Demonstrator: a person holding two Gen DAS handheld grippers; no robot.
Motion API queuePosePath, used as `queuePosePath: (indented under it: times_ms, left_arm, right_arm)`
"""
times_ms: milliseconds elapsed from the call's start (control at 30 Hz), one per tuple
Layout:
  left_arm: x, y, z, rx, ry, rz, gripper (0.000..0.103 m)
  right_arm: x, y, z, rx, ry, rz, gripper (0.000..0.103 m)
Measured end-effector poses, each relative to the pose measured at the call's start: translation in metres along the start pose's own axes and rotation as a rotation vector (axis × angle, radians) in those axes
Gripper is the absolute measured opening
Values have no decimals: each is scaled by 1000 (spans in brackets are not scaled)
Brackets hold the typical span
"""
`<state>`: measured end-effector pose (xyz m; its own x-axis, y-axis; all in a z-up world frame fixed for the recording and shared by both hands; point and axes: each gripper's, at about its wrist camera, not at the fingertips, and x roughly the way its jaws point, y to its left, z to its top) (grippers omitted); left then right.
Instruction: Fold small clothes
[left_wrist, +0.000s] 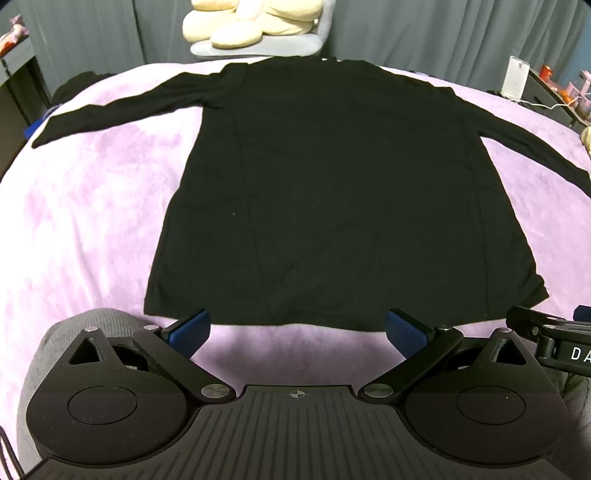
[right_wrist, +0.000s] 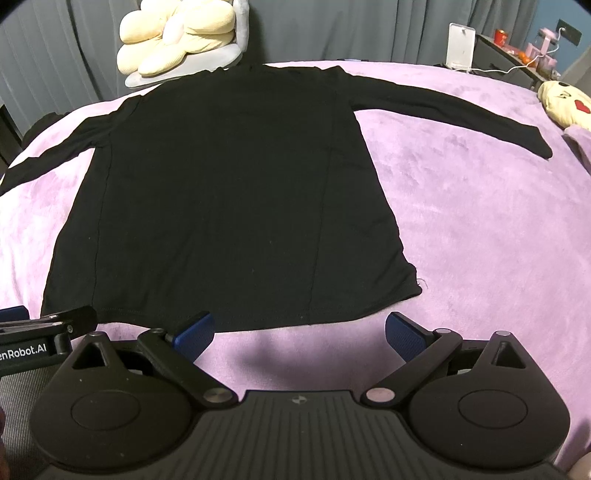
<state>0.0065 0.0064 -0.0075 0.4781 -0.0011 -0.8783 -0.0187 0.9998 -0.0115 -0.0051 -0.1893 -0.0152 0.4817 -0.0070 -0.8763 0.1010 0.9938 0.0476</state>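
From the left wrist, a matte black long-sleeved shirt (left_wrist: 332, 177) lies flat on the plush purple blanket (left_wrist: 92, 221) beyond the left gripper (left_wrist: 297, 330), blue ribbed pads spread and empty; the right wrist shows the right gripper (right_wrist: 299, 330) likewise spread before the shirt's stitched hem.

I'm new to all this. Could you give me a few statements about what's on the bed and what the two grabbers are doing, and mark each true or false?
1. The black shirt lies spread flat, sleeves out. True.
2. The left gripper is clamping the hem. False: its fingers are apart, short of the hem.
3. The blanket is purple. True.
4. The right gripper holds a sleeve. False: it is open and empty.
5. The shirt is folded in half. False: unfolded.
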Motion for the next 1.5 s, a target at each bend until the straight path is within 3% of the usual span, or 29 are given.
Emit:
queuePosePath:
  times_ms: [1200, 1400, 1500]
  left_arm:
    - [9, 0, -2, -1, 22, 3, 103]
    - [13, 0, -1, 2, 31, 0, 103]
    - [17, 0, 1, 8, 37, -20, 103]
  right_arm:
    - [1, -6, 0, 23, -7, -4, 99]
    - [4, -10, 2, 44, -11, 49, 99]
    - [6, -17, 5, 42, -25, 116, 99]
